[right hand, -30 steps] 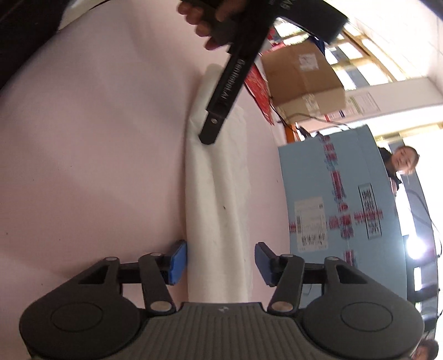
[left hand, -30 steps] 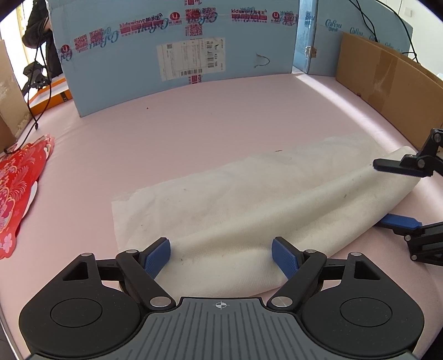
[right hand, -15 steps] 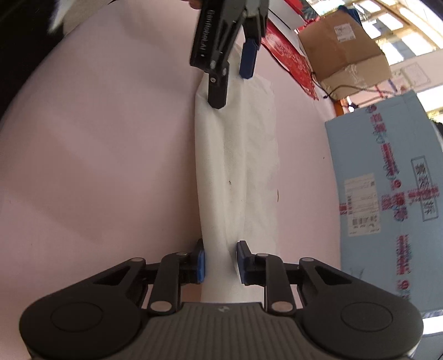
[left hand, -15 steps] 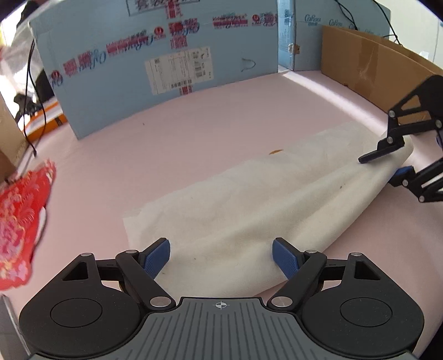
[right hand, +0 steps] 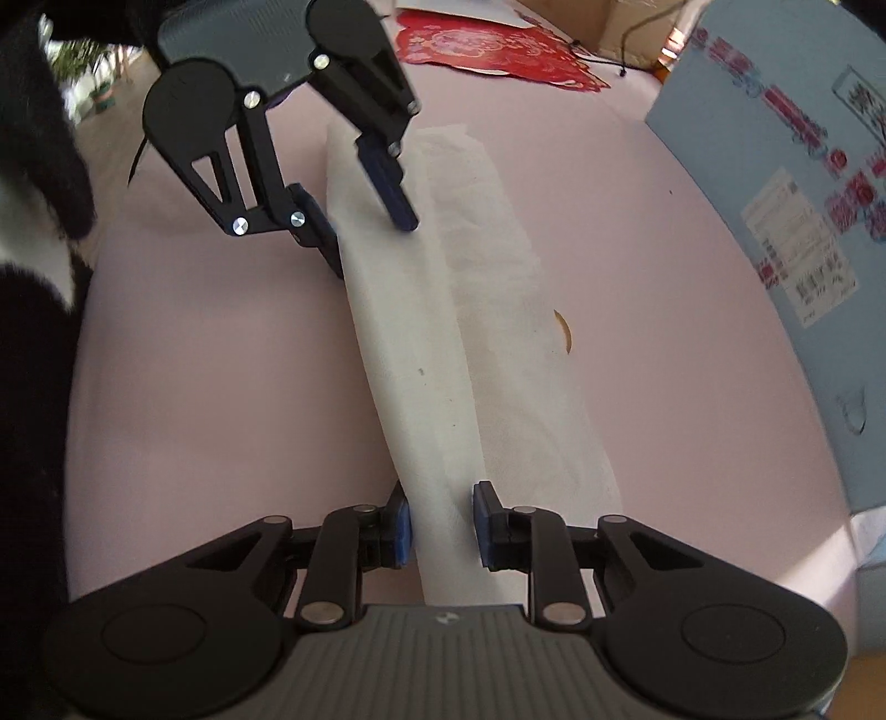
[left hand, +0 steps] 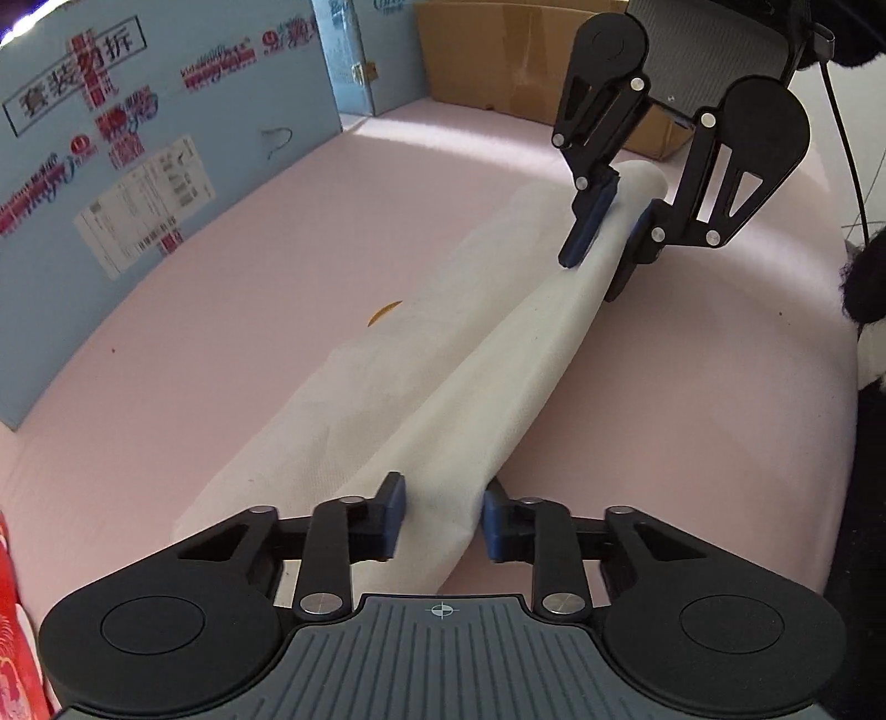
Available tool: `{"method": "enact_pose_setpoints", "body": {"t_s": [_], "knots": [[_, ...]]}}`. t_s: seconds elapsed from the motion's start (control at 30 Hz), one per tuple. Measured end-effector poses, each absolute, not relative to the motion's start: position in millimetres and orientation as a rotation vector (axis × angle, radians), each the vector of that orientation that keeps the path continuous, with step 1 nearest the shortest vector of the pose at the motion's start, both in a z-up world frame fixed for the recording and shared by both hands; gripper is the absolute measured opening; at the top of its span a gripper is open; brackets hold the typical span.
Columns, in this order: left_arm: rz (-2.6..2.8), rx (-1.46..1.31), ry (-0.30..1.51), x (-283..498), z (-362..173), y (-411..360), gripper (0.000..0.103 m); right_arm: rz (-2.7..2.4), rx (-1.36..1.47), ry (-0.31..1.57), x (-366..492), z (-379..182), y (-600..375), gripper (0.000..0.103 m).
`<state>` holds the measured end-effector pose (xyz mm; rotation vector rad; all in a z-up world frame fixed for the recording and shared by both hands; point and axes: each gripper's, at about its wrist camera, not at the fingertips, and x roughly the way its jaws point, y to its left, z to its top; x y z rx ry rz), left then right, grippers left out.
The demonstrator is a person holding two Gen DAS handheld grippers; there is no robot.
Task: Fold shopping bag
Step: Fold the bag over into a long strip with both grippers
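Left wrist view: the left claw [left hand: 440,518] is clamped on the near end of the white shopping bag [left hand: 487,376]. The right claw [left hand: 603,238] pinches the far end, so one long edge rises as a ridge over the pink counter [left hand: 692,387], likely for folding lengthwise.

Right wrist view: the right claw [right hand: 440,523] grips the bag's near end. The rest lies flat to the right.

Pink tabletop [left hand: 232,288]; blue printed carton [left hand: 138,127] and brown cardboard [left hand: 487,50] behind; sunlit.
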<state>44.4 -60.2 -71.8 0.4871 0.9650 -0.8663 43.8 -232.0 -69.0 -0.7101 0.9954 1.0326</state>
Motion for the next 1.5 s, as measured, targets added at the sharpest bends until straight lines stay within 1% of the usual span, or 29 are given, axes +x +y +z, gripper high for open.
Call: {"method": "enact_pose_setpoints", "body": {"t_s": [0.07, 0.17, 0.2, 0.27, 0.33, 0.43, 0.5, 0.57, 0.6, 0.7, 0.77, 0.83, 0.97, 1.03, 1.17, 1.27, 1.37, 1.4, 1.5], "knots": [[-0.906, 0.438, 1.022, 55, -70, -53, 0.022, 1.044, -0.621, 1.051, 56, -66, -237, 0.025], [-0.916, 0.36, 1.088, 77, -70, -40, 0.022, 1.035, -0.411, 1.169, 87, -70, -254, 0.025], [-0.911, 0.329, 1.106, 86, -70, -34, 0.025, 1.026, -0.366, 1.189, 97, -72, -258, 0.025], [-0.898, 0.279, 1.117, 96, -71, -22, 0.025, 1.0, -0.263, 1.231, 108, -77, -273, 0.025], [-0.882, 0.233, 1.129, 103, -72, -10, 0.029, 0.964, -0.201, 1.259, 114, -82, -285, 0.025], [-0.859, 0.15, 1.156, 107, -77, 9, 0.029, 0.92, -0.117, 1.299, 122, -89, -301, 0.026], [-0.84, 0.025, 1.182, 108, -81, 23, 0.029, 0.897, -0.077, 1.308, 122, -90, -307, 0.026], [-0.813, -0.077, 1.2, 111, -87, 32, 0.029, 0.863, -0.037, 1.304, 122, -86, -314, 0.031], [-0.8, -0.121, 1.206, 112, -89, 36, 0.029, 0.847, -0.016, 1.302, 122, -84, -317, 0.036], [-0.772, -0.179, 1.218, 115, -92, 40, 0.029, 0.796, 0.044, 1.295, 121, -77, -327, 0.046], [-0.752, -0.169, 1.22, 116, -90, 38, 0.029, 0.747, 0.093, 1.294, 121, -79, -332, 0.048], [-0.729, -0.174, 1.223, 118, -89, 38, 0.029, 0.684, 0.147, 1.301, 121, -79, -340, 0.046], [-0.647, -0.206, 1.238, 119, -87, 39, 0.03, 0.559, 0.168, 1.32, 121, -87, -336, 0.04], [-0.603, -0.241, 1.24, 120, -90, 41, 0.031, 0.51, 0.13, 1.31, 120, -90, -323, 0.04], [-0.48, -0.32, 1.21, 109, -89, 54, 0.033, 0.42, -0.008, 1.267, 112, -91, -301, 0.045], [-0.413, -0.333, 1.178, 99, -87, 57, 0.034, 0.385, -0.059, 1.233, 104, -95, -293, 0.047], [-0.315, -0.336, 1.122, 87, -83, 59, 0.039, 0.346, -0.121, 1.187, 93, -98, -285, 0.049], [-0.271, -0.316, 1.106, 84, -83, 58, 0.046, 0.332, -0.146, 1.168, 89, -99, -282, 0.05], [-0.153, -0.251, 1.088, 84, -83, 62, 0.047, 0.299, -0.176, 1.127, 80, -100, -277, 0.052]]}}
